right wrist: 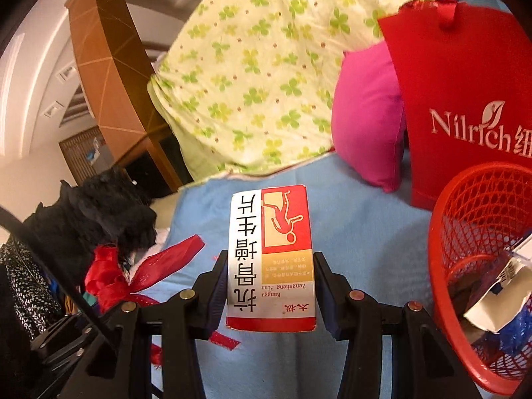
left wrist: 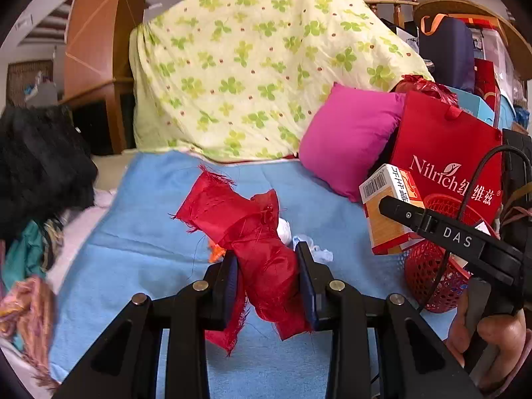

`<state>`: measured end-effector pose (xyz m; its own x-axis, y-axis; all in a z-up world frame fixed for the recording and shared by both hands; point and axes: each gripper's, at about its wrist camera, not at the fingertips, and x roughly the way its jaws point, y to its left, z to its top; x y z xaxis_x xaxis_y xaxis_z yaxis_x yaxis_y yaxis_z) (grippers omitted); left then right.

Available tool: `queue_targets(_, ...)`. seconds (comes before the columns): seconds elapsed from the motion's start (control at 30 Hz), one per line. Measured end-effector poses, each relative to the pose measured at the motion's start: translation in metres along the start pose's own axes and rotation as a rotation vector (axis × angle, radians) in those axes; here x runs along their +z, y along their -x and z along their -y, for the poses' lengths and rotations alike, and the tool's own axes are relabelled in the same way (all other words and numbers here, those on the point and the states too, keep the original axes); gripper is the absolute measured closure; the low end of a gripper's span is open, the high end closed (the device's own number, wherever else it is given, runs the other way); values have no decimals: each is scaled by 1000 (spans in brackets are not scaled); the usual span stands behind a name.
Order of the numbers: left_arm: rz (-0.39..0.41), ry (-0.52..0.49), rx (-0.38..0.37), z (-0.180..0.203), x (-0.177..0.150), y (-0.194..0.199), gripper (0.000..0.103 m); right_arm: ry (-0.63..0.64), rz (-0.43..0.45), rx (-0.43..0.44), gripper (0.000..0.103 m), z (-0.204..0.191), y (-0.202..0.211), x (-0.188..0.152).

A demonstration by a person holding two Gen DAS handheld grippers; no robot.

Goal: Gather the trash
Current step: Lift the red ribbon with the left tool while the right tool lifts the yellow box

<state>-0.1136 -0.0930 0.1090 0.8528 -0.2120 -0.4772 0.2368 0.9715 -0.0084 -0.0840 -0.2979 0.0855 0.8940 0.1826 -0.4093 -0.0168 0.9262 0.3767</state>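
A red mesh basket (right wrist: 478, 266) is filled with crumpled packaging, while frayed red cloth (left wrist: 262, 249) is clamped by the left gripper (left wrist: 269, 279) and a medicine box (right wrist: 271, 259) by the right gripper (right wrist: 269, 296).

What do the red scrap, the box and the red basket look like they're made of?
Red scrap: woven fabric with a satin-like sheen, judging by its frayed, thready edges. Box: printed cardboard, seemingly glossy, with crisp folded edges and a barcode visible in the left wrist view. Red basket: probably moulded plastic, given its rigid open lattice and smooth shiny rim.
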Motion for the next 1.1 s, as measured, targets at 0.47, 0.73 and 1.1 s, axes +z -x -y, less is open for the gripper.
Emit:
queue_targets(0.47, 96, -68, 124, 35, 15, 50, 68, -12, 158, 40, 52, 10, 67, -5)
queue_targets(0.73, 90, -88, 133, 50, 13, 49, 68, -17, 177, 47, 52, 20, 77, -2)
queue_targets(1.1, 69, -123, 131, 76, 13, 33, 68, -41, 178, 45, 52, 38, 87, 0)
